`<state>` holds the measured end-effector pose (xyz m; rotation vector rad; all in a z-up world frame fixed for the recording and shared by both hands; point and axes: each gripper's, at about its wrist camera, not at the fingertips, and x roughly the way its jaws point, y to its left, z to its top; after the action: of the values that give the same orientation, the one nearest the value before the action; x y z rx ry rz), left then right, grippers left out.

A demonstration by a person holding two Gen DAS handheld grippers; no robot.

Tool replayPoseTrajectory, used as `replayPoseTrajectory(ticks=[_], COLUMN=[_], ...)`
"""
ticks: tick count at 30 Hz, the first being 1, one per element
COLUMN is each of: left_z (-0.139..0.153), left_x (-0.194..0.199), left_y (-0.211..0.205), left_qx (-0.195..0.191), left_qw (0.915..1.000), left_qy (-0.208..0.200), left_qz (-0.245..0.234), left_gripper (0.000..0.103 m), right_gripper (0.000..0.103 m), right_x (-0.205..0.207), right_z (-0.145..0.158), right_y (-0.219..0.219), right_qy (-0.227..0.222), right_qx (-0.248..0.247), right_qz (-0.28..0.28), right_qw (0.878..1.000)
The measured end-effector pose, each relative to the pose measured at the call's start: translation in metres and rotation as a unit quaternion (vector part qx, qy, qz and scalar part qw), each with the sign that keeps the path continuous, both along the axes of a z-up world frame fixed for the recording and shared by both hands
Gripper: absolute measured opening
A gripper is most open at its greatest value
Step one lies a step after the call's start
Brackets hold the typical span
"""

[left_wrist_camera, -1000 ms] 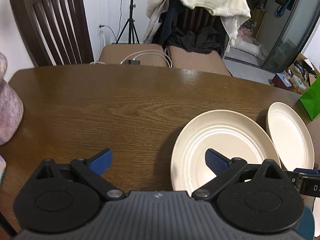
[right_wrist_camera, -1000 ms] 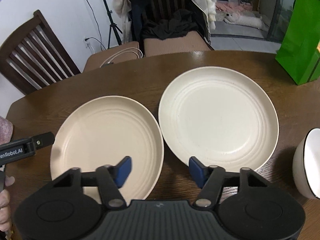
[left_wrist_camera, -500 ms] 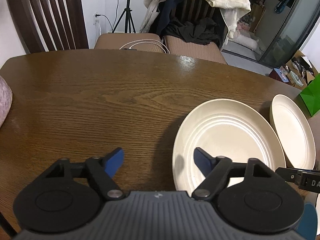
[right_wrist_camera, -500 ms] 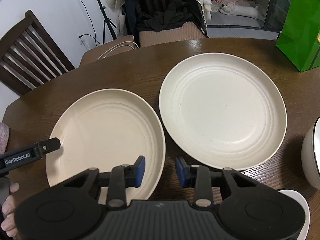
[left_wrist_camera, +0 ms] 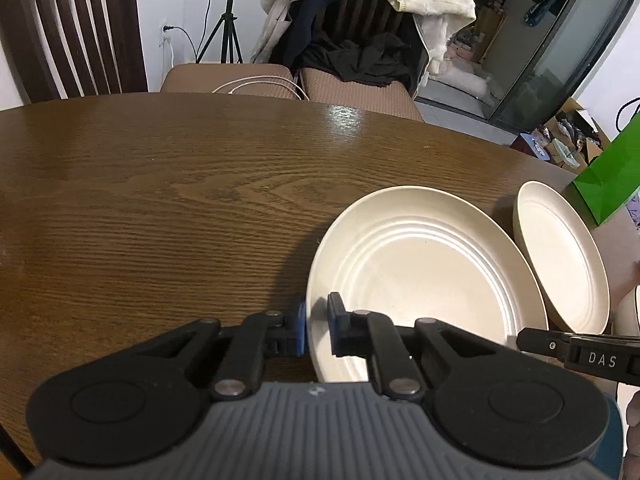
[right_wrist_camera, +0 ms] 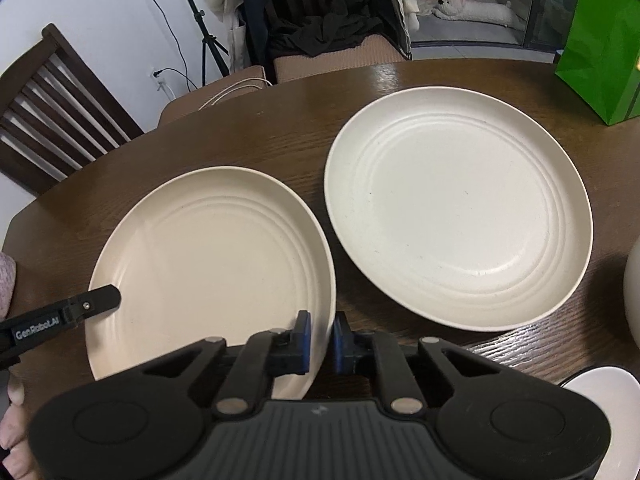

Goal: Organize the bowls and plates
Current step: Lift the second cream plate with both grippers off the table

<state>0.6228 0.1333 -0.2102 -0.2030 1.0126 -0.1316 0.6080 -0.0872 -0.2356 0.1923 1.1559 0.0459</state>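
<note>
My left claw (left_wrist_camera: 316,326) and right claw (right_wrist_camera: 319,338) pinch opposite rims of the near plate (right_wrist_camera: 208,256); a white bowl (right_wrist_camera: 632,300) is cut off at the frame edge.

We saw soft, even indoor light in both views. A pale glare patch sat on the wooden surface (left_wrist_camera: 344,116) toward 12 o'clock, and the near plate (left_wrist_camera: 424,276) cast a dull shadow toward 9 o'clock. Fisheye bending curved the surface's edge and darkened the corners. Detail stayed fairly sharp, slightly grainy in the dim doorway at 2 o'clock.
</note>
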Motion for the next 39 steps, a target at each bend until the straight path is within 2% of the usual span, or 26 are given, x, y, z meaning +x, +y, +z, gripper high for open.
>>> replayPoseTrajectory(ticks=[12,39], left_z=[0.007,0.081], left_x=[-0.001,-0.028], left_y=[0.002,0.015], left_qx=[-0.001,0.014], left_qw=[0.9998,0.9962], left_qy=[-0.017,-0.077], left_qz=[0.01,0.039], left_gripper=[0.012,0.012], right_gripper=[0.01,0.01], right_x=[-0.006,-0.027], right_z=[0.003,0.065], right_y=[0.01,0.022], right_qy=[-0.032,-0.088], right_qx=[-0.016,0.005], right_qz=[0.003,0.015], right_qw=[0.999,0.996])
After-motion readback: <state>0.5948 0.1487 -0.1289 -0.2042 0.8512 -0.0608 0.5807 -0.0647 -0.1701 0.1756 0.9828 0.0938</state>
